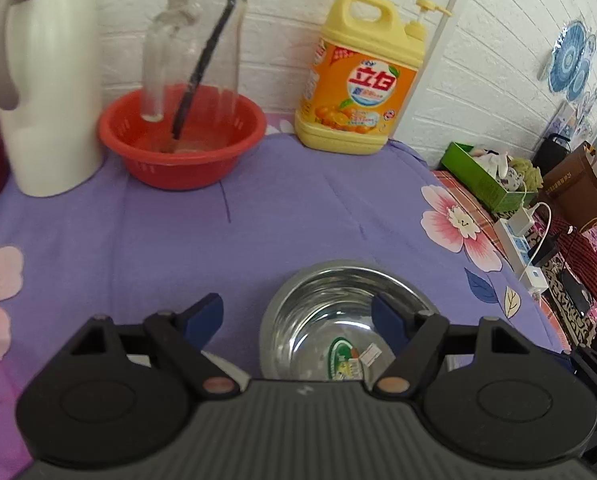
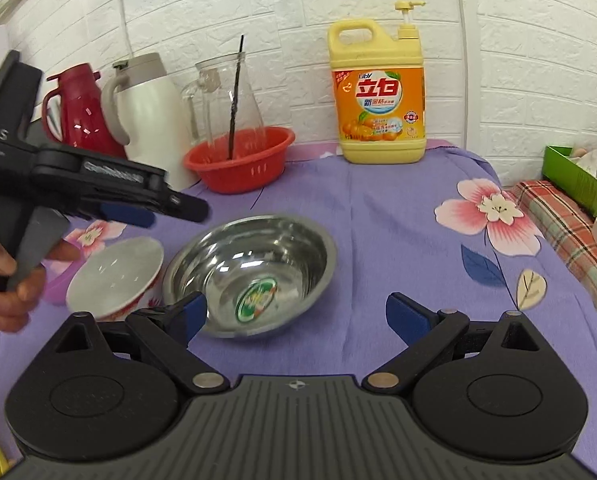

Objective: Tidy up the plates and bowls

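A steel bowl (image 2: 254, 272) with a green sticker inside sits on the purple flowered cloth; it also shows in the left wrist view (image 1: 338, 324). A white ceramic bowl (image 2: 116, 276) with a red pattern stands just left of it, touching or nearly so. My left gripper (image 1: 298, 316) is open and empty, hovering above the steel bowl's left side; from the right wrist view it (image 2: 170, 210) hangs above both bowls. My right gripper (image 2: 296, 314) is open and empty, near the steel bowl's front rim.
At the back stand a red basin (image 2: 240, 162) holding a glass jug (image 2: 226, 100), a white thermos (image 2: 142, 108), a red thermos (image 2: 78, 112) and a yellow detergent bottle (image 2: 380, 92). A green box (image 2: 574, 176) and power strip (image 1: 518, 240) lie right.
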`<state>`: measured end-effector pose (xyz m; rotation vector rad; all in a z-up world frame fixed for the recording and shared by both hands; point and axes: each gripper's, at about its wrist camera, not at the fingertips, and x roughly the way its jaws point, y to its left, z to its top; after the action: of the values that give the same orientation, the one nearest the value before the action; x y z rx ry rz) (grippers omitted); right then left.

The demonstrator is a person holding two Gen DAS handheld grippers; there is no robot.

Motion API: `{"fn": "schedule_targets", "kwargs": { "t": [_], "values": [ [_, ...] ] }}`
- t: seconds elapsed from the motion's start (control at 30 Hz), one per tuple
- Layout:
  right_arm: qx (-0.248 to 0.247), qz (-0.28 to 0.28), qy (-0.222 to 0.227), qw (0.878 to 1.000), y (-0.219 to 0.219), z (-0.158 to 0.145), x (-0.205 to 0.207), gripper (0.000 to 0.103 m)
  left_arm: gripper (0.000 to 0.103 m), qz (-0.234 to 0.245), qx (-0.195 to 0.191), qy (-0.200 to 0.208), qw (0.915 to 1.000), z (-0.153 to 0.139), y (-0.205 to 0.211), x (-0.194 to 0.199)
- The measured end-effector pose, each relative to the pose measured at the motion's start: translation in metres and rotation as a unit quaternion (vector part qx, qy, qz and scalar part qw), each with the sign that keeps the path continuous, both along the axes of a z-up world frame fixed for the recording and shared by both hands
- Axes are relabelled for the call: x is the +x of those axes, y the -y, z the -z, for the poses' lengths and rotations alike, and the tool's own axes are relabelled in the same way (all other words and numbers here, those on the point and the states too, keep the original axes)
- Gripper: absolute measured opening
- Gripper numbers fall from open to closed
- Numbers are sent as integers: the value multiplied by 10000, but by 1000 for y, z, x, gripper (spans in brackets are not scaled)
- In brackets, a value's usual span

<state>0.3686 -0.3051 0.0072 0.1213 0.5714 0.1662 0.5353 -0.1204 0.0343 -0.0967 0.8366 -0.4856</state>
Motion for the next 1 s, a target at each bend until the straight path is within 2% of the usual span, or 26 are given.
{"fn": "schedule_targets", "kwargs": {
  "t": [0.13,0.3,0.5,0.73,0.77,0.83,0.87,0.9,0.93,1.0],
  "values": [
    [-110,170,-178,9996,-1,9,29,103,76,115,76,-307,9994,17,16,26],
    [-238,56,-519,9984,-8,28,55,103,76,367,293,-321,9984,27,30,34],
    [-190,-190,-599,9978,-20,39,63,103,75,649,599,-364,9954,40,43,36],
    [-36,-245,-564,9981,-23,44,56,103,71,784,869,-216,9929,43,48,32],
    [-7,-257,-548,9982,-23,44,55,103,69,813,911,-208,9923,43,49,31],
    [-60,-305,-522,9982,-26,44,54,103,55,826,1055,-293,9905,45,51,30],
    [-181,-312,-493,9981,-30,45,54,102,51,805,1172,-201,9896,45,53,28],
    [-232,-325,-467,9981,-32,45,54,95,48,799,1189,-182,9895,45,54,27],
    [-183,-348,-484,9981,-34,45,54,93,48,752,1127,-238,9905,45,54,27],
    [-284,-273,-531,9978,-38,43,54,93,47,608,1056,-259,9922,43,54,25]
  ]
}}
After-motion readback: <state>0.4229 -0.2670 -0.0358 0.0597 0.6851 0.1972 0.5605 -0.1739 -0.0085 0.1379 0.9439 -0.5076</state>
